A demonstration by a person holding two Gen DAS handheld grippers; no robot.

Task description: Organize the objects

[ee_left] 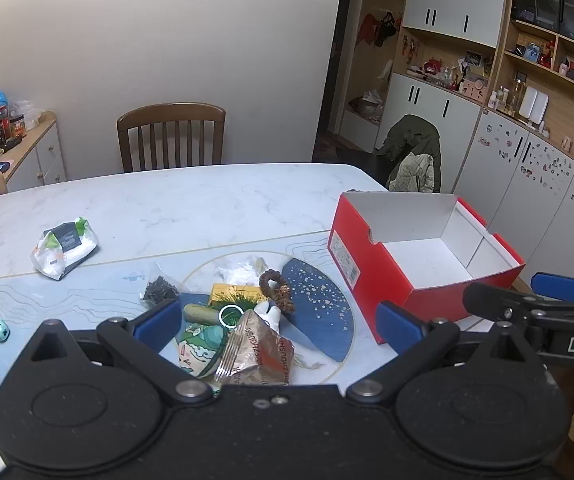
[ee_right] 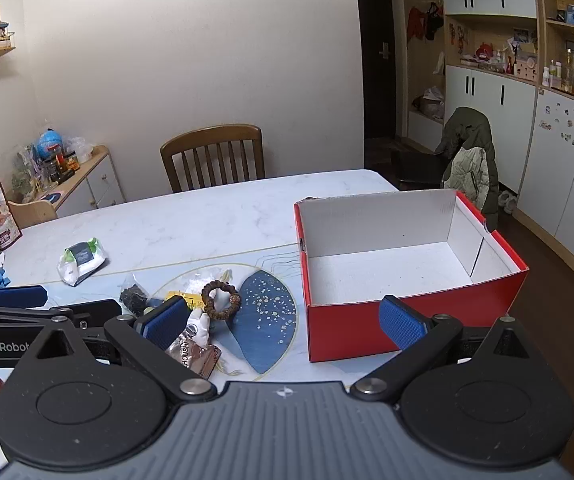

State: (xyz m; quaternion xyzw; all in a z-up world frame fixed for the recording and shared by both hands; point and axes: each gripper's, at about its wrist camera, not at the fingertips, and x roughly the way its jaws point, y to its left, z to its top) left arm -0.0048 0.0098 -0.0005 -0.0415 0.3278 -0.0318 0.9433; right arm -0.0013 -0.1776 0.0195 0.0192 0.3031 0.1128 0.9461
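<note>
Both tongs, left [ee_left: 279,320] and right [ee_right: 285,320], are held spread wide, nothing grasped. The red box [ee_right: 347,328] is kept empty near the bench's right edge, presumably for the clutter pile [ee_left: 239,332].

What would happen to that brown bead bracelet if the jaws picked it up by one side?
The bead bracelet would probably sag rather than hold its ring shape, being separate strung beads. It looks light. The round beads may slip between the flat pads.

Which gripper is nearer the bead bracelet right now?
Left. The left gripper hangs over the pile beside the bracelet; the right gripper faces the red box.
</note>
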